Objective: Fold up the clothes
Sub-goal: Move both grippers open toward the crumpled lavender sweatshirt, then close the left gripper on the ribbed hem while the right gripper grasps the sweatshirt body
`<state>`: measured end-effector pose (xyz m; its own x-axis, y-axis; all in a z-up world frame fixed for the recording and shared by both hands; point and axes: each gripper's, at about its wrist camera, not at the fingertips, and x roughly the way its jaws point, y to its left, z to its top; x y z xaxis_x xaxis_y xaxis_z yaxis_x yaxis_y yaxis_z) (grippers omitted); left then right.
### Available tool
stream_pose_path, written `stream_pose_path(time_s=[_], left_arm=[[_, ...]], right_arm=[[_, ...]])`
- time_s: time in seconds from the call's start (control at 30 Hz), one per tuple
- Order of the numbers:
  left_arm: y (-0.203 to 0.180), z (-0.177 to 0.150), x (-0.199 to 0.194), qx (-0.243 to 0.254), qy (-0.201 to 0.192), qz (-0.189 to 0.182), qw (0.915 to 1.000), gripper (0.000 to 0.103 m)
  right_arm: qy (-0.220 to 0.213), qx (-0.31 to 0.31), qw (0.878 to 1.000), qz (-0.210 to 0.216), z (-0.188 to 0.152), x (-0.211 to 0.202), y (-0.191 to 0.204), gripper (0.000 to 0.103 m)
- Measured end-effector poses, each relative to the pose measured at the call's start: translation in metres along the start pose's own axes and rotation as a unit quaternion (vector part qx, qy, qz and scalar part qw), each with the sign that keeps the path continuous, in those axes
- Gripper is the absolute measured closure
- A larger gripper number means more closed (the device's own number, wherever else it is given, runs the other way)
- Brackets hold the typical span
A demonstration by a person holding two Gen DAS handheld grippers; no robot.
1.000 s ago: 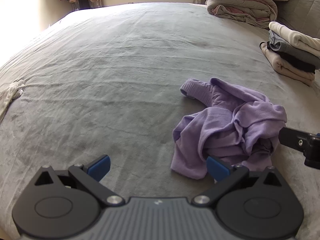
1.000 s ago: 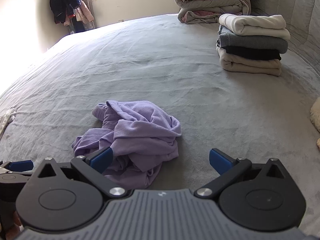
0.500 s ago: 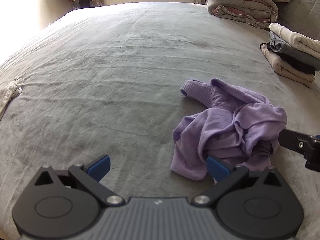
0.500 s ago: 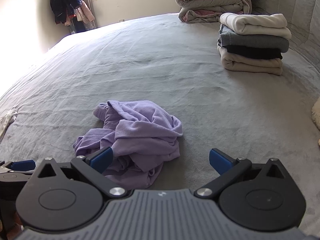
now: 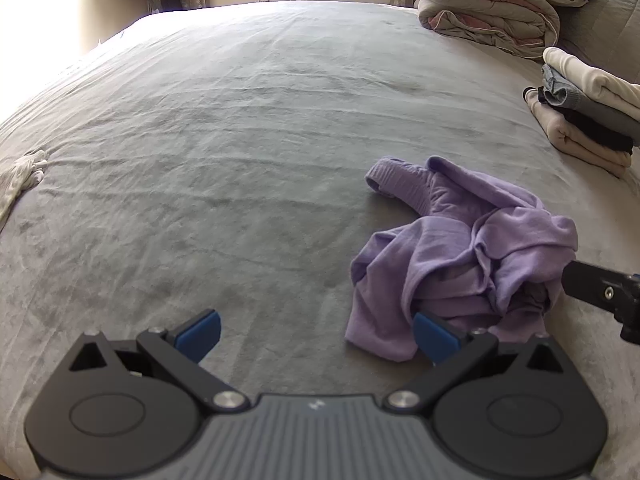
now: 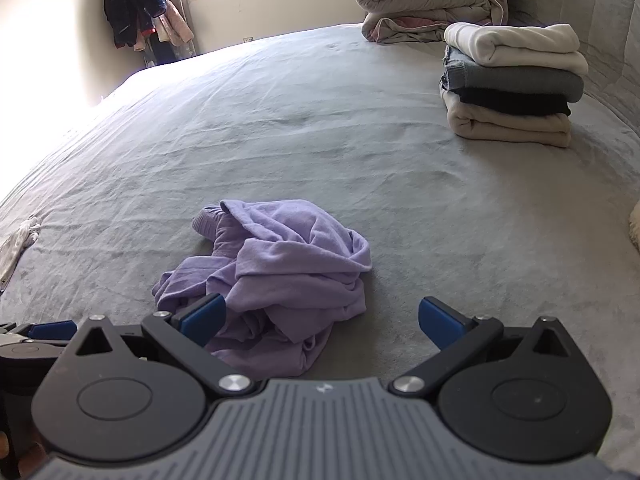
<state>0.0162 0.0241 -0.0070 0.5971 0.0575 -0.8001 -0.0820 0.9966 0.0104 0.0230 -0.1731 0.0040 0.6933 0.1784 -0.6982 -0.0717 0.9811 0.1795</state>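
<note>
**One purple garment, crumpled, on the bed**

My left gripper (image 5: 316, 332) sits low over the grey bed (image 5: 240, 140), fingers spread wide and holding nothing; its right blue pad (image 5: 434, 338) is at the near edge of the cloth. My right gripper (image 6: 320, 320) is level beside it, also spread wide and empty, its left pad (image 6: 204, 316) over the near hem.

Count:
- Purple garment (image 6: 280, 276): one, bunched in a heap on the bed just ahead of both grippers, between them.
- Stack of folded clothes (image 6: 512, 84): one, four pieces (cream, grey, black, beige), far right, well apart from the garment.
- Folded quilts (image 6: 428, 4): one pile behind the stack.
- White cloth (image 5: 20, 176): one, at the left edge of the bed.
- Hanging clothes (image 6: 136, 4): one cluster in the far corner.

Lie of the garment: a ribbed cuff or band (image 5: 390, 178) points away from me and to the left; the heap's long axis runs from that cuff back toward my grippers. Front and back cannot be told.
</note>
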Motion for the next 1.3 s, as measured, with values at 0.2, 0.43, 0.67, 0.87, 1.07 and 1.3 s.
stream_pose_path(time_s=[0.2,0.43,0.67,0.87,1.07,1.3], left_arm=[[0.004,0.002,0.003,-0.004,0.006,-0.001,1.0000,0.000],[0.022,0.008,0.013,-0.040,0.021,-0.017,0.9989,0.000],[0.031,0.020,0.020,-0.072,0.022,-0.076,0.9943,0.001],[0.033,0.035,0.033,-0.098,0.023,-0.113,0.9884,0.018],[0.025,0.037,0.046,-0.118,0.034,-0.161,0.9792,0.025],[0.012,0.028,0.052,-0.113,0.050,-0.218,0.9682,0.053]], right_arm=[[0.002,0.001,1.000,0.000,0.001,0.001,-0.002,0.000],[0.006,0.028,1.000,0.008,0.004,0.008,-0.014,0.000],[0.002,0.064,0.996,0.064,0.013,0.010,-0.024,0.010],[-0.006,0.077,0.991,0.111,0.019,0.011,-0.028,0.044],[-0.012,0.083,0.985,0.153,0.024,0.010,-0.029,0.058],[-0.011,0.066,0.987,0.147,0.028,0.016,-0.026,0.056]])
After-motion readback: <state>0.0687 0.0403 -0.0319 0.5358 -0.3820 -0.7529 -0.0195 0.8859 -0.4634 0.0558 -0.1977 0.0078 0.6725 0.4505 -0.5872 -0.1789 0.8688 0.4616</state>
